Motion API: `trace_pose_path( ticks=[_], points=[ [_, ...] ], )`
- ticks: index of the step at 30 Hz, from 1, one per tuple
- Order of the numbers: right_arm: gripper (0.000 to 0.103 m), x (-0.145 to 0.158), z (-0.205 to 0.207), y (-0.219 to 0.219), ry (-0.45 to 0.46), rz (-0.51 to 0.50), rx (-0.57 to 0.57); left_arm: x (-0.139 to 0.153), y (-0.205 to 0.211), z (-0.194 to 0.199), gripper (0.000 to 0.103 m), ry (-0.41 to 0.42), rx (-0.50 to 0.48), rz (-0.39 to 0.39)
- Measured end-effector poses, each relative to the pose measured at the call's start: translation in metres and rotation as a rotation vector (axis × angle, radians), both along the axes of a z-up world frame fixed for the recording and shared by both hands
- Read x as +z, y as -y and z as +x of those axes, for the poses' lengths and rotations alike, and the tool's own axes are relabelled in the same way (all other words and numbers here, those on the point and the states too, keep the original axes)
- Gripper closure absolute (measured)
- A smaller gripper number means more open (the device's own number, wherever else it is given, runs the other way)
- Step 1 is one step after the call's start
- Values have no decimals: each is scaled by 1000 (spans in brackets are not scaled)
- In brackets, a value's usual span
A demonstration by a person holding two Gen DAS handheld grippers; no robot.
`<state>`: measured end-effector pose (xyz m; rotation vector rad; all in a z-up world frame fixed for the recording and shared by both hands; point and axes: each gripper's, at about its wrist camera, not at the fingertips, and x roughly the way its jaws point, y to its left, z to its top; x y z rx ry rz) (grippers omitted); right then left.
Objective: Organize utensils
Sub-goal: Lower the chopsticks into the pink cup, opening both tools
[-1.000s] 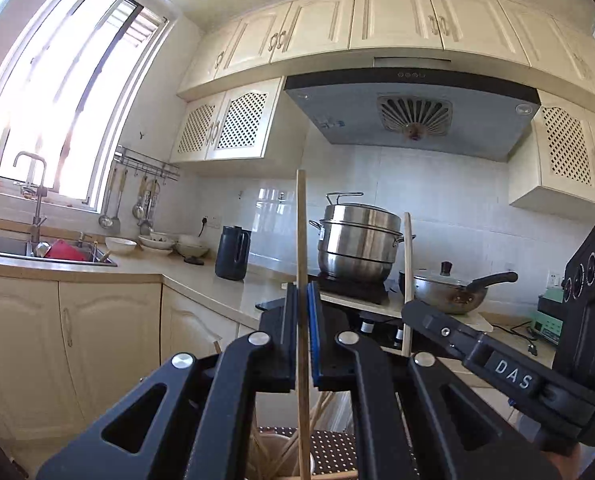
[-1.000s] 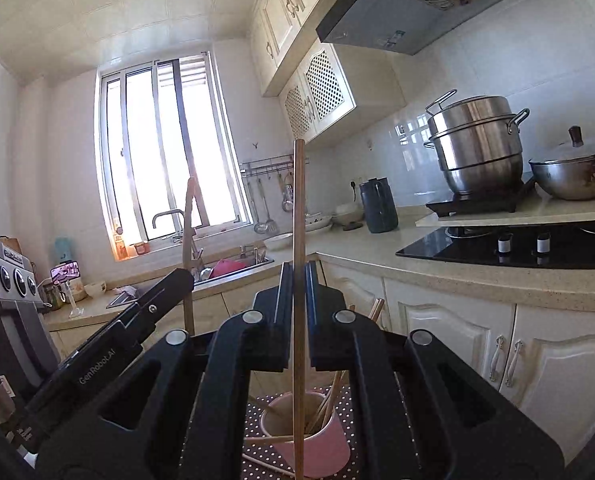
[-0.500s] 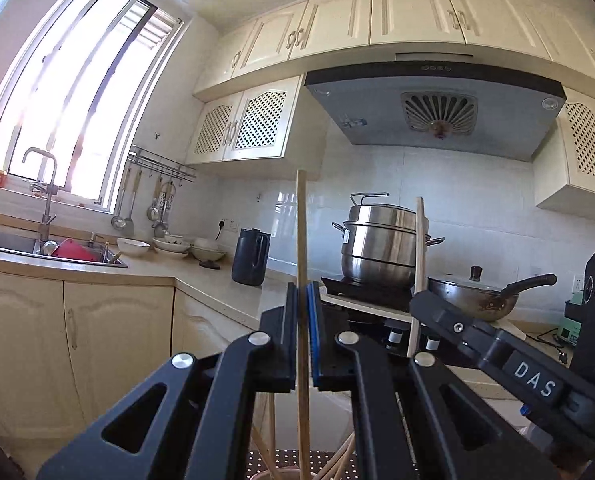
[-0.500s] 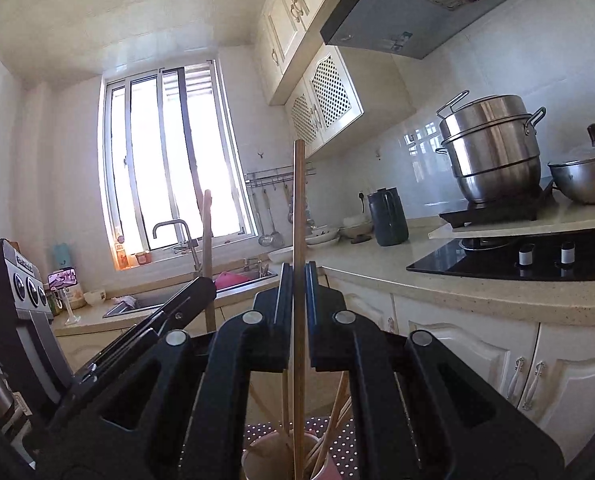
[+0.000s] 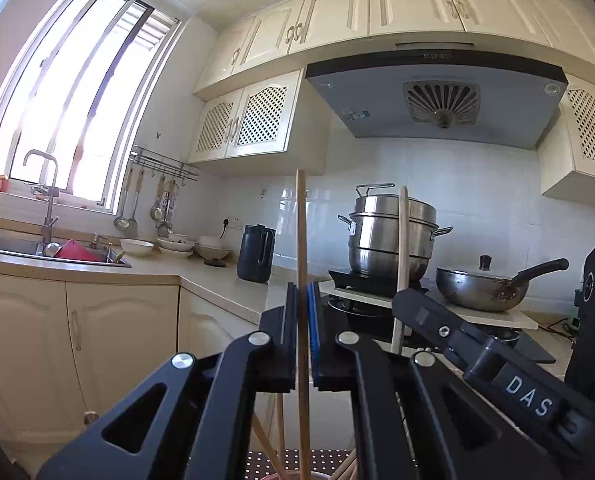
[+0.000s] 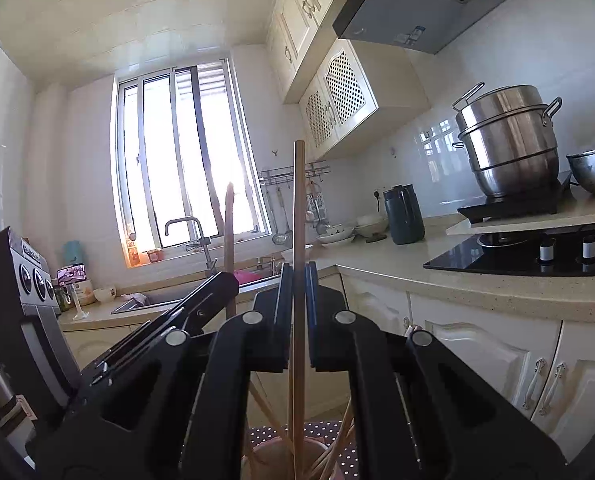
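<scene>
Chopsticks, one per claw: left gripper (image 5: 302,308) clamped tight on an upright wooden chopstick (image 5: 301,240); right gripper (image 6: 298,292) clamped the same way on its own chopstick (image 6: 298,208); pads pinch each stick about mid-length, top standing well above the fingertips, lower part running down between the jaws toward the cup.

Changed over the last second: both claws have come down; pink cup (image 6: 281,458), which showed whole under the right claw a second ago, is now only a rim at the bottom edge with stick tips going into it; in the left view the cup has nearly dropped out of frame, just a sliver over the dotted mat (image 5: 297,460). Jaws have not budged, grip unchanged.

Meaning, as a judgement: insertion step nearly done; both sticks look lined up over the cup among the ones already leaning there; release comes next. Can't tell if the tips touch the cup bottom; hidden by the claw bodies. Each claw shows in the other's view, close alongside; risk of bumping on opening.
</scene>
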<state>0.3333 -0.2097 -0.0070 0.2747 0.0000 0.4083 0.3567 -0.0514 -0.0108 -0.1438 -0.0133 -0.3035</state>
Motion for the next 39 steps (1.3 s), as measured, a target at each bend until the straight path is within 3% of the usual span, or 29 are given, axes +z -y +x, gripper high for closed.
trace_pose_path(
  ticks=[5,10,19,31,36,39],
  points=[
    [96,-11,-4,0,-22,-19,27,-10,3,-2,97,-23,-13,31],
    [96,-25,-7,-2,-55,-53,64,-24,9,-7,97,-45,-33,110],
    [96,-39,-7,-4,-123,-99,121,-43,8,-12,97,-122,-46,150],
    [96,-57,1,-7,-235,-102,140,-44,5,-16,96,-195,-45,162],
    [95,-56,-3,-7,-254,-100,133,-41,1,-17,77,-214,-28,148],
    [95,-53,-6,-8,-258,-109,124,-40,-1,-20,75,-222,-24,149]
  ],
)
